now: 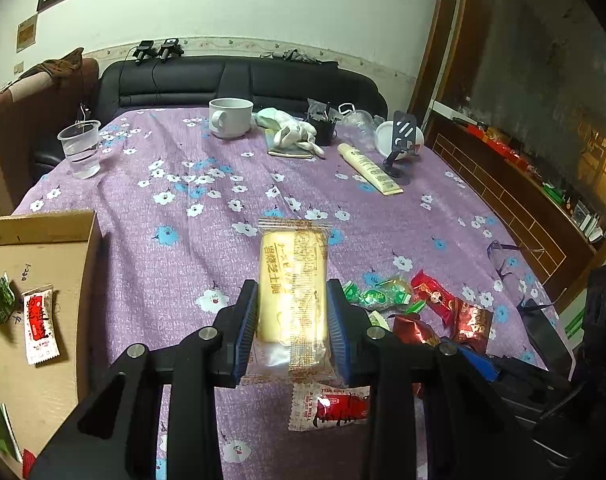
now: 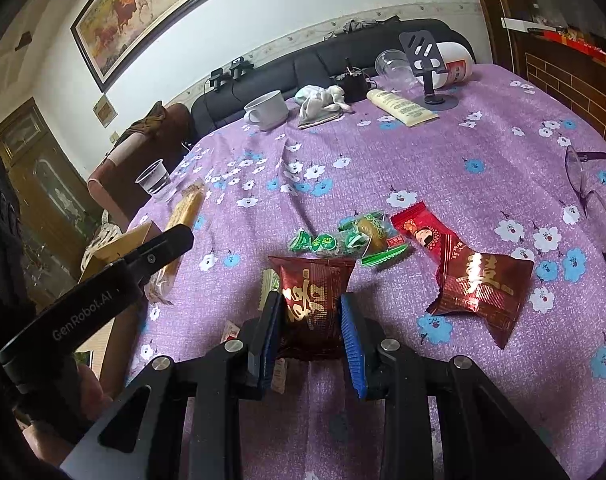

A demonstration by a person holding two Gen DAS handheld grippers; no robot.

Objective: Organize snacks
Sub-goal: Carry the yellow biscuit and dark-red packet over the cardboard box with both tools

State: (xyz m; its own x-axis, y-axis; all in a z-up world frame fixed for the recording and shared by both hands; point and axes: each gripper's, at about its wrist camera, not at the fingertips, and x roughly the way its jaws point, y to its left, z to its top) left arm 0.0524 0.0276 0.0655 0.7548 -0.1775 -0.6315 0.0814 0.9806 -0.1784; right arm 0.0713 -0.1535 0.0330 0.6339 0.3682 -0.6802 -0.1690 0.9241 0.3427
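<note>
Your left gripper [image 1: 292,312] is clamped on a yellow cake in a clear wrapper [image 1: 293,280], lifted above the purple flowered tablecloth [image 1: 175,232]. A cardboard box [image 1: 43,280] with a few snacks inside sits to its left. Your right gripper [image 2: 311,320] pinches a dark red snack packet [image 2: 311,296]. More red and green packets [image 2: 479,284] lie on the cloth just beyond it.

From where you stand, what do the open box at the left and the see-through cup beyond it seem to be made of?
The shallow brown box looks like plain corrugated cardboard: matte tan, raw cut edges, pen marks on its floor. The clear ribbed cup seems thin disposable plastic, glossy and transparent, apparently with clear liquid showing through; glass is unlikely but cannot be ruled out.
</note>
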